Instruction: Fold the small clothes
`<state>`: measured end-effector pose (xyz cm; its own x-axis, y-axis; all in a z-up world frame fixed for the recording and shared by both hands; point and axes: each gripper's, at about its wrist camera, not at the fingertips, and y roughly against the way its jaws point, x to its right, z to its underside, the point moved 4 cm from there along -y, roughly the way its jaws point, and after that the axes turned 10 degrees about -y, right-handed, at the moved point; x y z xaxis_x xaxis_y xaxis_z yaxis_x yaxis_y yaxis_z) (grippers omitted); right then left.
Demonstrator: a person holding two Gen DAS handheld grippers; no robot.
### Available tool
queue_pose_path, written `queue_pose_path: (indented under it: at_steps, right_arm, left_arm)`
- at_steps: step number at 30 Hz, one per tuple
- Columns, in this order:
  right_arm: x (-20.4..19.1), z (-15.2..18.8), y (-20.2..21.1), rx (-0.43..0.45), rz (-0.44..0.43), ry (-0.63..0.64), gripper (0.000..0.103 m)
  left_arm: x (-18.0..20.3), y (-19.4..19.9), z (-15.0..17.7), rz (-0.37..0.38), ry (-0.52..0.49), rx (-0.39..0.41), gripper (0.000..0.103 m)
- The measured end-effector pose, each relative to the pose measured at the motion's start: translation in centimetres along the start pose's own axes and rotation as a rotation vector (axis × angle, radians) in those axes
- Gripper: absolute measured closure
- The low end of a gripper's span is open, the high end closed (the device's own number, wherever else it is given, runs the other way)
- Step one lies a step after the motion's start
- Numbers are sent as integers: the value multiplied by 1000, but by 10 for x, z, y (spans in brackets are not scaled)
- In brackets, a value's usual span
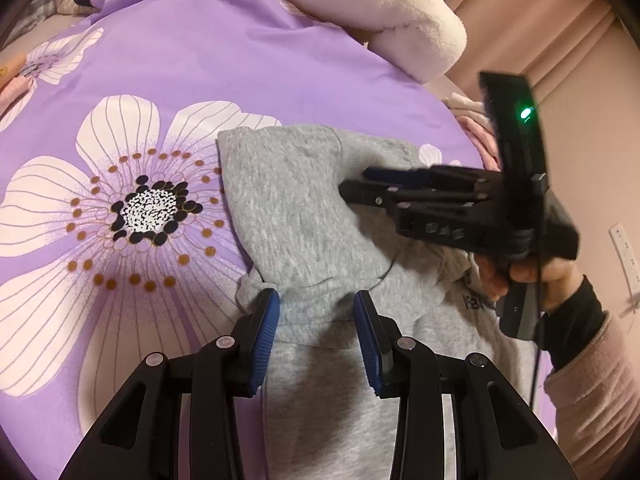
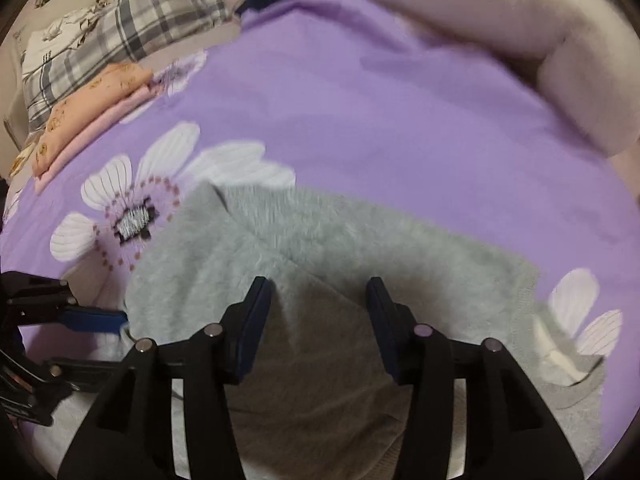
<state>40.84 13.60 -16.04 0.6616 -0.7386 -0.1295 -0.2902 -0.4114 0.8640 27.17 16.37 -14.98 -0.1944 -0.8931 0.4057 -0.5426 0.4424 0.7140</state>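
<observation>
A small grey hoodie (image 1: 288, 200) lies partly folded on the purple flowered bedsheet (image 1: 200, 60). My left gripper (image 1: 316, 300) stands with its blue pads apart, tips down on the near fold of the hoodie, no fabric visibly pinched. My right gripper (image 1: 354, 182), held by a hand (image 1: 520, 272), hovers from the right over the hoodie's middle. In the right wrist view the right gripper (image 2: 318, 288) is open just above a folded grey flap of the hoodie (image 2: 360, 248), nothing between its jaws. The left gripper's blue finger (image 2: 92, 318) touches the hoodie's left edge.
A fluffy white blanket (image 1: 400, 20) is heaped at the far right. Folded peach and pink clothes (image 2: 92, 100) and a plaid pillow (image 2: 120, 20) sit at the far left. Pink clothes (image 1: 480, 132) lie beyond the sheet's right edge. Bare sheet (image 2: 360, 100) stretches behind the hoodie.
</observation>
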Motion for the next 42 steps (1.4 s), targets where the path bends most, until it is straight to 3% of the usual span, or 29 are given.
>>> queue_pose_path:
  at_steps: [2,3,7,9,13,16,19,21,25,27,31,34,35,36,39,41,42]
  right_arm:
    - [-6,3,0,16,15,56,96]
    - [-8,3,2,30,23,74,98]
    - [-3,-4,7,97,78,63,101]
    - [4,-8,6,95,83,30,101]
    - [6,-11,-4,106,177,8,101]
    - [19,-16,15,158,66,-130,100]
    - [49,-8,57,237,-4,-282,86]
    - [70,5,74,245,-17,-363,70]
    - [111,45,96,250,-28,-520,70]
    - [119,64,93,227,-60,-572,65]
    - [109,82,74,180,-77,-566,65]
    - [105,83,70,197,-109,-567,63]
    - [100,81,68,197,-91,-543,71]
    - [96,80,65,192,-59,-507,97]
    - [88,81,71,213,41,-427,99]
    - [103,90,77,224,53,-506,100]
    - [111,97,77,222,59,-553,100]
  left_arm:
    - [1,-1,0,1,-1,0,65]
    - [1,-1,0,3,0,3,65]
    - [0,0,0,5,0,1,66]
    - [-1,0,0,2,-1,0,66]
    - [-1,-1,0,-9,-3,-2,65]
    - [-1,-1,-2,-9,1,-3,66]
    - [-1,5,-4,-13,4,14,65]
    - [-2,11,-6,-25,2,31,65]
    - [0,21,-13,-39,-4,67,65]
    - [4,23,-19,-48,-10,78,65]
    - [20,17,-37,-45,-44,98,65]
    - [23,1,-50,-43,-58,92,65]
    - [21,-5,-53,-58,-55,85,65]
    - [18,-11,-57,-76,-52,74,65]
    - [8,-30,-61,-155,-48,35,65]
    - [-8,-47,-58,-201,-15,-16,66]
    - [-13,-48,-59,-187,1,7,66]
